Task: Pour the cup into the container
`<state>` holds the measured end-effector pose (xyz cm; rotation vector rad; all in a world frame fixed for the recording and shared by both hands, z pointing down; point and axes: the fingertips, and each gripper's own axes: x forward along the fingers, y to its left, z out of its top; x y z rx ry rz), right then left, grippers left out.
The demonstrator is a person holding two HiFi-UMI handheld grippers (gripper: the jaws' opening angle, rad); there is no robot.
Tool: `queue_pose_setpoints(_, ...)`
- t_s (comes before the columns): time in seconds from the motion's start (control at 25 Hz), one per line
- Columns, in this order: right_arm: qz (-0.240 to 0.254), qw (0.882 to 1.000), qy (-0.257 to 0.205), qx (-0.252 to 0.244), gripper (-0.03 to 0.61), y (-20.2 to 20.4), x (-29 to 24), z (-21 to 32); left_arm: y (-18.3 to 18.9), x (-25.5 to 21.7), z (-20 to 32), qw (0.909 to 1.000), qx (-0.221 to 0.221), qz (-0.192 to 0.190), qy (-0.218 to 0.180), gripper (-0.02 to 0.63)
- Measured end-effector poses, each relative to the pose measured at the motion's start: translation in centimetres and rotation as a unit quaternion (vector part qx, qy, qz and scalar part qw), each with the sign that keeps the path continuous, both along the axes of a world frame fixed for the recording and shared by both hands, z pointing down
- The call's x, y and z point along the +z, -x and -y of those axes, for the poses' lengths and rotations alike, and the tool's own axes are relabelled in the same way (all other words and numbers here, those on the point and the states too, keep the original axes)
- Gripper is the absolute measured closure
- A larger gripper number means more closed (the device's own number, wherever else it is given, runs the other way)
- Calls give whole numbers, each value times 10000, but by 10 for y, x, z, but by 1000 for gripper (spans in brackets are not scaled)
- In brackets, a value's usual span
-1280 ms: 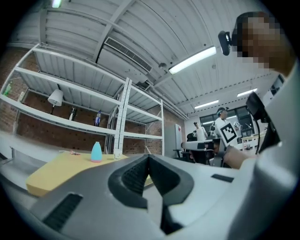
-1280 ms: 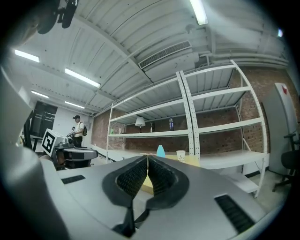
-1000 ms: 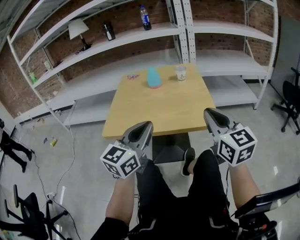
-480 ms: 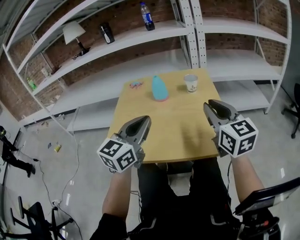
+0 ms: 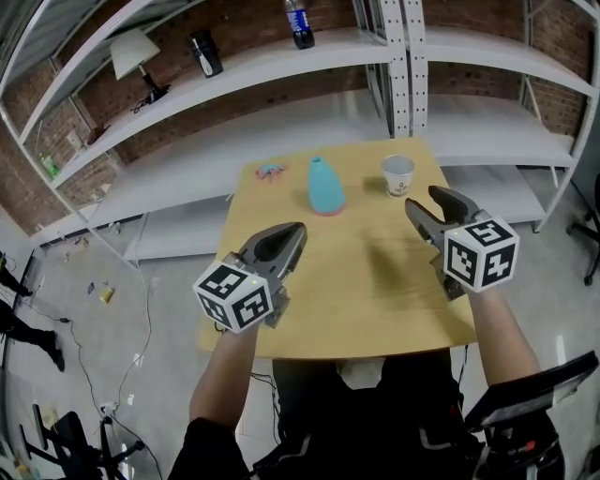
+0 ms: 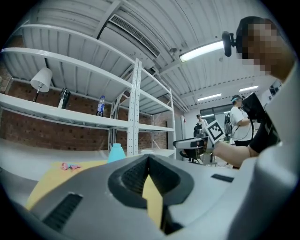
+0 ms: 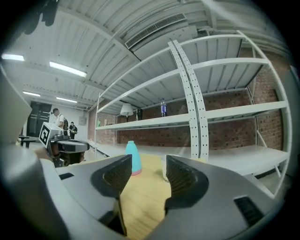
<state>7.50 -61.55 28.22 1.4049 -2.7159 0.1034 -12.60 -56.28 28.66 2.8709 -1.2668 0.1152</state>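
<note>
Grey left gripper (image 5: 296, 231): jaws together, empty | right gripper (image 5: 424, 202): jaws just opening, empty

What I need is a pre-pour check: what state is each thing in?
Cup: upright on the table, not held.
Container: upright on the table, not held.
Left hand-held gripper: shut, empty.
Right hand-held gripper: open, jaws have just been opening, nothing between them.
Bottle: upright on the shelf.
</note>
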Motion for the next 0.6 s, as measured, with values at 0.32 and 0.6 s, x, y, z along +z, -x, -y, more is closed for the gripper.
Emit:
queue_pose_setpoints(0.32,-195,9984,527,42,310,0,34,67,2,24,39,9995,183,28,257,615)
queue_pose_setpoints(0.6,-420,9957,821,18,296,5,57,99,12,43,65,9992,190,105,350,615)
